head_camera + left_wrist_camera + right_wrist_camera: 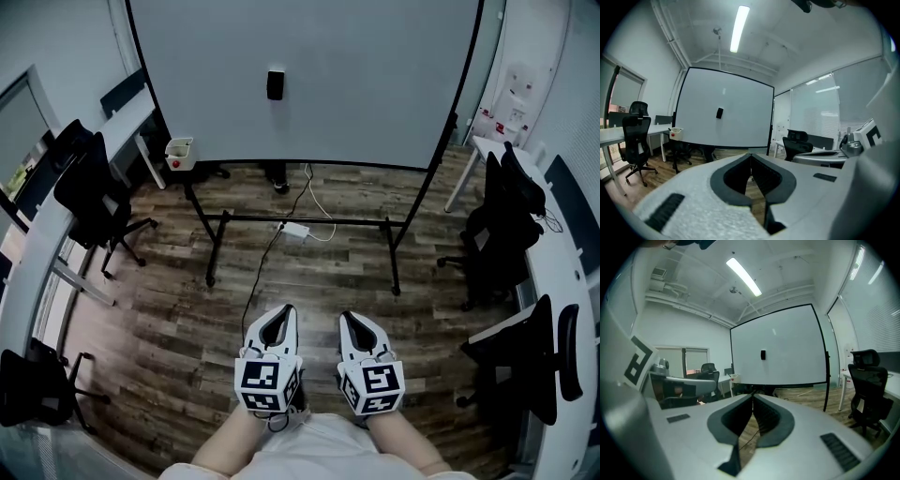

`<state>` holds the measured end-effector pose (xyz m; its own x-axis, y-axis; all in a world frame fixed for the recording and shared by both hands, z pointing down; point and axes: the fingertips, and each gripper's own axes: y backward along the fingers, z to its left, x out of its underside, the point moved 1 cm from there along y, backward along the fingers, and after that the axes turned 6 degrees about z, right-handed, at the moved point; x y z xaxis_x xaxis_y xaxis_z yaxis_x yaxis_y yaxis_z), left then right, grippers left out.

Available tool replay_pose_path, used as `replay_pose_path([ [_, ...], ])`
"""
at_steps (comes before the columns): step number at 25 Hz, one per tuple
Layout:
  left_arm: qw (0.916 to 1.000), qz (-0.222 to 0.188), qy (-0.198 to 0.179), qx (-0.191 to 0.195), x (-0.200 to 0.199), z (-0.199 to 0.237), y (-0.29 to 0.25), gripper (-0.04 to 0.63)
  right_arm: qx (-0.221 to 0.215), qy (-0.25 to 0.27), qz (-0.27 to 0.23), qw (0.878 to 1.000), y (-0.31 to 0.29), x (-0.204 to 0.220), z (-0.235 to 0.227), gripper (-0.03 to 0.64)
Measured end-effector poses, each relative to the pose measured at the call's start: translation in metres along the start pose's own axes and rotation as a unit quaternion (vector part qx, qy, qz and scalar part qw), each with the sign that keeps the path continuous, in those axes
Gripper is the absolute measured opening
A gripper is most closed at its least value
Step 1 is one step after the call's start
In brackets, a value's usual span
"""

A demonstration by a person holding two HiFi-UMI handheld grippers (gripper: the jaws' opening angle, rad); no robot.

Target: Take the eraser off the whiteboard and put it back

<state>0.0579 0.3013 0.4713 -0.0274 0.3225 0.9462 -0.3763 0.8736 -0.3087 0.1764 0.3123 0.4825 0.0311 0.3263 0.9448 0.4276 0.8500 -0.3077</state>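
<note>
Eraser [275,84], a small black rectangular block, clings upright to the upper middle of the large white whiteboard [375,94], which stands on a black metal frame [300,221] across the wood-plank floor. Nothing has been taken off yet. Both tools are held low and close to the person, well apart from the board.

The left gripper [279,317] has its two dark-padded jaws pressed together at the tips with nothing between them. The right gripper [355,321] is the same, closed and empty. Each gripper view shows the eraser far ahead, small against the board.

The main risk is reaching the eraser with the jaws in this closed state. Shut tips would likely bump the block, sliding it across the board or knocking it to the floor, so they need to spread wider than the eraser before contact.

A second hazard lies on the way. A thin dark cable [258,272] and a white power strip [294,230] lie near the frame's feet and could catch a foot. A hard push might also rock the freestanding board. On the return, a tilted release could let the eraser slip down.
</note>
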Motion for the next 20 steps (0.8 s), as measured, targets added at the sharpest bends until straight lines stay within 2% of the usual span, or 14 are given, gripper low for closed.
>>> replay_pose_path([
  [4,0.9998,0.004,0.005,0.018,-0.006,0.027,-0.036,0.017,0.013,-0.002,0.006,1.000,-0.045,-0.006,-0.007,0.029],
  [11,0.9986,-0.016,-0.001,0.051,-0.065,0.106,-0.111,0.017,0.034,0.003,0.002,0.999,-0.159,-0.054,-0.001,0.029],
  [17,0.9980,-0.036,-0.024,0.046,-0.113,0.192,-0.168,0.017,0.049,0.009,-0.020,0.999,-0.253,-0.104,0.002,0.029],
  [20,0.9978,-0.038,-0.023,0.049,-0.128,0.221,-0.193,0.017,0.057,0.006,-0.024,0.998,-0.289,-0.121,-0.001,0.029],
])
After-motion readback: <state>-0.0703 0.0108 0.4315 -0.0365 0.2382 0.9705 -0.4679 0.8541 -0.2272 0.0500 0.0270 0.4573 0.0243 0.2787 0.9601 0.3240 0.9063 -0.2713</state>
